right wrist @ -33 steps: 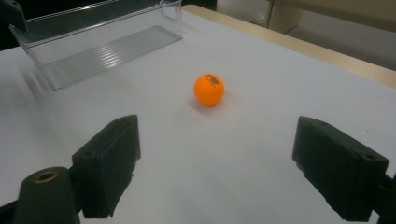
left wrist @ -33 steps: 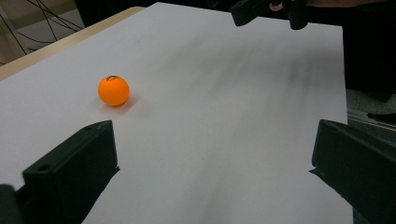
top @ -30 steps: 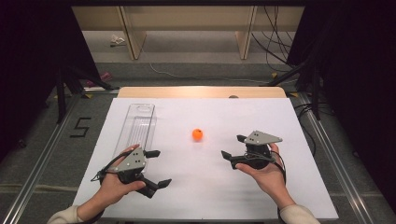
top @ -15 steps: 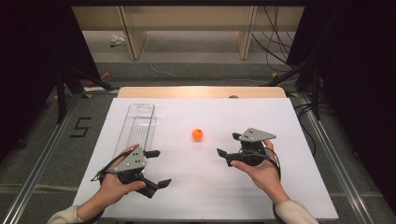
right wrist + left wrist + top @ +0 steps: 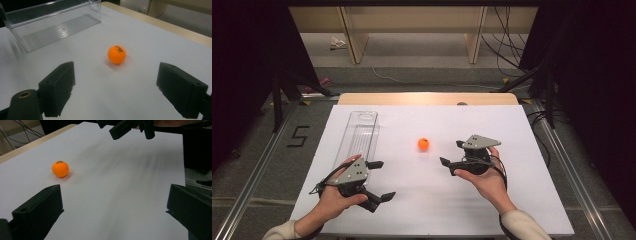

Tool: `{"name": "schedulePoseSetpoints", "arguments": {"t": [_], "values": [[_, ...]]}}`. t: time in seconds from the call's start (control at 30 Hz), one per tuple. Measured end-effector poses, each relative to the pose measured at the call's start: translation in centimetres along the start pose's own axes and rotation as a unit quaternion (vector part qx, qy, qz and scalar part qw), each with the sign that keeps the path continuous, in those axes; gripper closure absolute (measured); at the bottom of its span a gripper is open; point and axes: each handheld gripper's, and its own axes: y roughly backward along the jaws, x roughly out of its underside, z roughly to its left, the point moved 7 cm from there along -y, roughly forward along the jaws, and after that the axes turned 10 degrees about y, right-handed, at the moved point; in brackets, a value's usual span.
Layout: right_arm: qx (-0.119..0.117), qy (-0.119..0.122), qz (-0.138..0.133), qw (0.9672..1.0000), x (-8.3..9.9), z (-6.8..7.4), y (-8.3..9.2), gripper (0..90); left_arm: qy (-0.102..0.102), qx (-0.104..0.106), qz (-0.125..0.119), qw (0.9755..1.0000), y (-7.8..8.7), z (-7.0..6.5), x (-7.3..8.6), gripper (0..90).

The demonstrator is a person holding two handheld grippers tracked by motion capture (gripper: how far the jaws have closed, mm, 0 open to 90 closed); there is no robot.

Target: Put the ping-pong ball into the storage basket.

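Note:
An orange ball (image 5: pixel 423 144) rests on the white table top (image 5: pixel 512 130), near its middle. My right gripper (image 5: pixel 451 152) is open just right of the ball and points at it; nothing is between its jaws. In the right gripper view the ball (image 5: pixel 116 54) lies ahead of the gap between the open jaws of the gripper (image 5: pixel 115 85). My left gripper (image 5: pixel 380 180) is open near the front left, pointing right. In the left gripper view the ball (image 5: pixel 60 169) lies ahead to the left of the open gripper (image 5: pixel 113 205), and the right gripper (image 5: pixel 130 127) shows at the top.
A long clear plastic tray (image 5: pixel 358 135) lies empty at the table's left, just beyond my left hand; it also shows as the tray (image 5: pixel 55 27) in the right gripper view. A wooden strip (image 5: pixel 427 98) edges the table's far side. Cables lie on the floor beyond.
My right gripper has moved a little left and forward, closer to the orange ball. The left gripper and the ball have stayed put.

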Motion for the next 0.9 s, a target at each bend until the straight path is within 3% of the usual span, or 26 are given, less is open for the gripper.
{"name": "schedulePoseSetpoints", "arguments": {"t": [0.9], "values": [[-0.009,0.001,0.006,0.9999,-0.6,0.0,-2.2,16.2,-0.001,0.001,0.0,1.0,0.0,0.0,0.0,0.0]]}}
